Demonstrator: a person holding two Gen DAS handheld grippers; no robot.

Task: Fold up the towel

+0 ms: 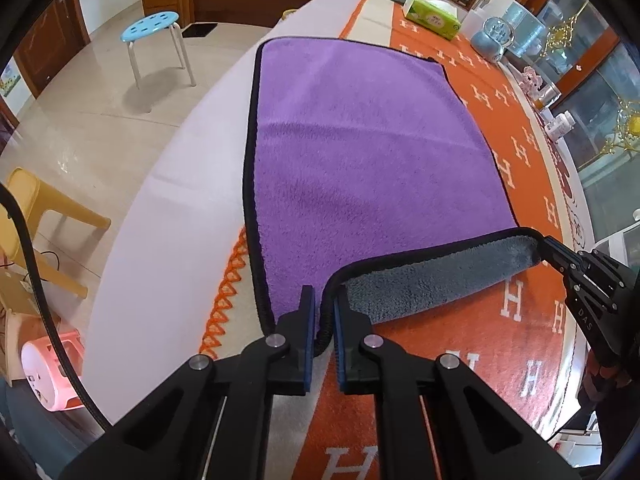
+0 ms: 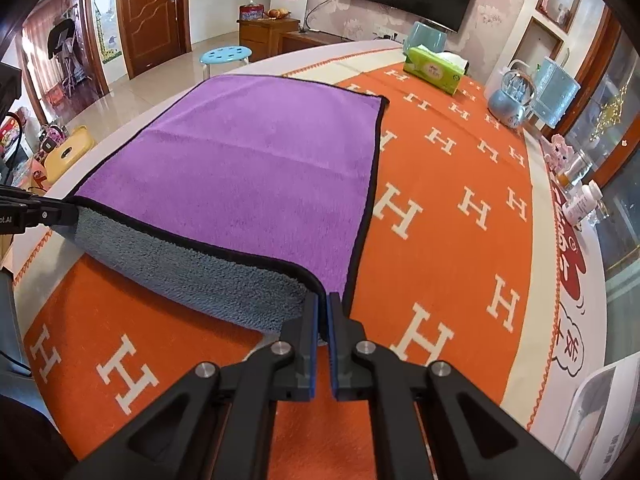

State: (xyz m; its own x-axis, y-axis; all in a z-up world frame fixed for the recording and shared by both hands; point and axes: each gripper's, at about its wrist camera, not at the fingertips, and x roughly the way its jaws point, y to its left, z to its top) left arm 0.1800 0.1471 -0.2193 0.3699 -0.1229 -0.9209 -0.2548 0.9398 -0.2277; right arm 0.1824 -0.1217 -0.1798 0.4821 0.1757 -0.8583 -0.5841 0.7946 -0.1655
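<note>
A purple towel point(image 1: 360, 152) with a black hem and a grey underside lies on the orange cloth-covered table point(image 1: 532, 336). Its near edge is lifted, showing the grey side point(image 1: 432, 280). My left gripper point(image 1: 323, 304) is shut on the near left corner of the towel. My right gripper point(image 2: 323, 304) is shut on the near right corner of the towel point(image 2: 248, 152); its grey underside point(image 2: 192, 272) sags between the two grippers. The right gripper shows in the left wrist view point(image 1: 556, 252), and the left gripper in the right wrist view point(image 2: 60, 212).
A green tissue box point(image 2: 436, 70), a blue glass globe point(image 2: 512, 100), blue containers and small bottles point(image 2: 580, 204) stand along the table's far and right side. A blue stool point(image 1: 154, 26) and a yellow chair point(image 1: 36, 208) stand on the floor to the left.
</note>
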